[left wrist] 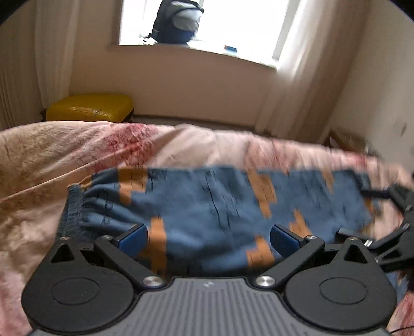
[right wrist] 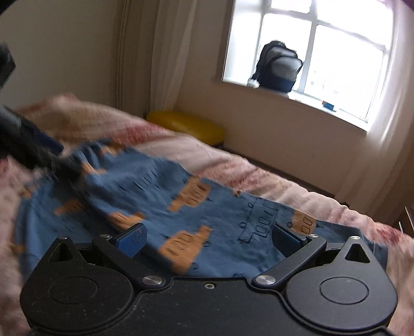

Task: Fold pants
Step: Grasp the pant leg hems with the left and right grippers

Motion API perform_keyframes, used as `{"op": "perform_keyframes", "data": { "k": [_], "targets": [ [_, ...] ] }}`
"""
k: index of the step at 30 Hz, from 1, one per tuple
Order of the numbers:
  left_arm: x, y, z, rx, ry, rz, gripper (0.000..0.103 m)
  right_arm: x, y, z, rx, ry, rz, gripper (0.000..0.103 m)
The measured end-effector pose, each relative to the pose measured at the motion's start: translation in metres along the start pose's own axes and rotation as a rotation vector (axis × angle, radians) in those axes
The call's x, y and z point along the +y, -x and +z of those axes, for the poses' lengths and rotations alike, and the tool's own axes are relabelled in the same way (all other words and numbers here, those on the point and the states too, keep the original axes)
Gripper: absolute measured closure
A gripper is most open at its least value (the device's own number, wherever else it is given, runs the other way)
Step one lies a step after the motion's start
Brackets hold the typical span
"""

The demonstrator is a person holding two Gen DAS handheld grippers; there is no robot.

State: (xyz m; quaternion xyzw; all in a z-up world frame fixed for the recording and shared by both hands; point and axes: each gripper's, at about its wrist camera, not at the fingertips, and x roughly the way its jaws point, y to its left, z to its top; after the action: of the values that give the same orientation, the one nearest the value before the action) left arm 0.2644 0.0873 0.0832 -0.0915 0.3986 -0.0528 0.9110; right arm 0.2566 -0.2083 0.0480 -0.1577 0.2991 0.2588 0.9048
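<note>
Blue pants (left wrist: 214, 204) with orange patches lie spread on the bed, elastic waistband (left wrist: 73, 206) at the left. My left gripper (left wrist: 209, 239) hangs open just above the near edge of the cloth, nothing between its blue pads. In the right wrist view the same pants (right wrist: 160, 196) stretch across the bed, and my right gripper (right wrist: 208, 239) is open over their near part, holding nothing. The right gripper (left wrist: 388, 214) shows at the right edge of the left wrist view; the left gripper (right wrist: 51, 161) appears blurred at the left of the right wrist view.
The pink and cream bedspread (left wrist: 51, 160) covers the bed. A yellow suitcase (left wrist: 90, 108) stands beyond the bed by the wall. A backpack (left wrist: 178, 23) sits on the window sill. Curtains (left wrist: 297, 90) hang beside the window.
</note>
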Motion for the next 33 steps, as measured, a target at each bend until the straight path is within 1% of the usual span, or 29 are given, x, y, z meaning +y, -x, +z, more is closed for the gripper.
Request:
{"op": "perform_keyframes", "data": {
  "k": [3, 4, 6, 7, 9, 10, 12, 14, 16, 17, 18, 20, 21, 22, 23, 24, 25, 26, 27, 28, 29, 30, 31, 32, 33],
  "targets": [
    [0.022, -0.015, 0.012, -0.016, 0.01, -0.021, 0.0, -0.002, -0.033, 0.009, 0.049, 0.051, -0.02, 0.0],
    [0.028, -0.019, 0.016, -0.017, 0.013, -0.02, 0.0, -0.001, -0.041, 0.013, 0.052, 0.078, -0.038, 0.0],
    [0.037, -0.03, 0.026, -0.032, 0.003, -0.02, 0.0, 0.001, -0.054, 0.019, 0.032, 0.142, -0.063, 0.0],
    [0.039, -0.034, 0.031, -0.045, -0.023, -0.016, 0.0, 0.002, -0.059, 0.023, 0.017, 0.171, -0.073, 0.0],
    [0.037, -0.045, 0.041, -0.045, -0.13, -0.004, 0.0, -0.003, -0.071, 0.033, -0.015, 0.212, -0.061, 0.0],
    [0.036, -0.049, 0.044, -0.044, -0.201, -0.001, 0.0, -0.007, -0.076, 0.038, -0.028, 0.223, -0.037, 0.0],
    [0.034, -0.056, 0.048, -0.052, -0.354, 0.021, 0.0, -0.019, -0.088, 0.048, -0.043, 0.242, 0.053, 0.0],
    [0.035, -0.063, 0.05, -0.051, -0.482, 0.041, 0.0, -0.031, -0.099, 0.055, -0.052, 0.277, 0.189, 0.0],
    [0.039, -0.067, 0.05, -0.064, -0.573, 0.035, 0.0, -0.041, -0.116, 0.059, -0.003, 0.319, 0.296, 0.0],
    [0.043, -0.071, 0.052, -0.063, -0.599, 0.036, 0.0, -0.045, -0.125, 0.06, 0.03, 0.338, 0.321, 0.0],
    [0.049, -0.076, 0.054, -0.047, -0.607, 0.036, 0.0, -0.048, -0.132, 0.06, 0.054, 0.354, 0.328, 0.001],
    [0.062, -0.085, 0.058, 0.0, -0.589, 0.019, 0.001, -0.057, -0.146, 0.061, 0.084, 0.341, 0.327, 0.001],
    [0.069, -0.088, 0.059, 0.026, -0.568, 0.015, 0.007, -0.062, -0.152, 0.061, 0.095, 0.311, 0.318, 0.001],
    [0.074, -0.091, 0.059, 0.044, -0.549, 0.015, 0.01, -0.066, -0.155, 0.058, 0.104, 0.285, 0.315, 0.004],
    [0.081, -0.093, 0.059, 0.058, -0.529, 0.016, 0.017, -0.07, -0.16, 0.055, 0.116, 0.264, 0.317, 0.007],
    [0.087, -0.094, 0.057, 0.072, -0.509, 0.022, 0.026, -0.073, -0.164, 0.053, 0.129, 0.253, 0.318, 0.015],
    [0.092, -0.095, 0.056, 0.086, -0.493, 0.023, 0.031, -0.074, -0.167, 0.051, 0.145, 0.248, 0.318, 0.021],
    [0.096, -0.094, 0.056, 0.095, -0.479, 0.021, 0.047, -0.076, -0.17, 0.046, 0.155, 0.249, 0.321, 0.024],
    [0.098, -0.092, 0.056, 0.101, -0.464, 0.015, 0.064, -0.076, -0.171, 0.044, 0.156, 0.257, 0.315, 0.029],
    [0.098, -0.089, 0.056, 0.107, -0.456, 0.011, 0.072, -0.076, -0.171, 0.042, 0.154, 0.262, 0.313, 0.039],
    [0.096, -0.087, 0.055, 0.11, -0.457, 0.021, 0.082, -0.076, -0.169, 0.041, 0.15, 0.262, 0.318, 0.046],
    [0.093, -0.083, 0.054, 0.109, -0.476, 0.033, 0.091, -0.076, -0.167, 0.042, 0.147, 0.261, 0.327, 0.06],
    [0.089, -0.079, 0.051, 0.105, -0.506, 0.046, 0.096, -0.075, -0.166, 0.042, 0.145, 0.268, 0.335, 0.072],
    [0.083, -0.076, 0.048, 0.097, -0.535, 0.059, 0.101, -0.072, -0.165, 0.041, 0.145, 0.289, 0.342, 0.078],
    [0.078, -0.073, 0.045, 0.09, -0.551, 0.068, 0.102, -0.068, -0.163, 0.04, 0.149, 0.316, 0.346, 0.086]
  ]
}}
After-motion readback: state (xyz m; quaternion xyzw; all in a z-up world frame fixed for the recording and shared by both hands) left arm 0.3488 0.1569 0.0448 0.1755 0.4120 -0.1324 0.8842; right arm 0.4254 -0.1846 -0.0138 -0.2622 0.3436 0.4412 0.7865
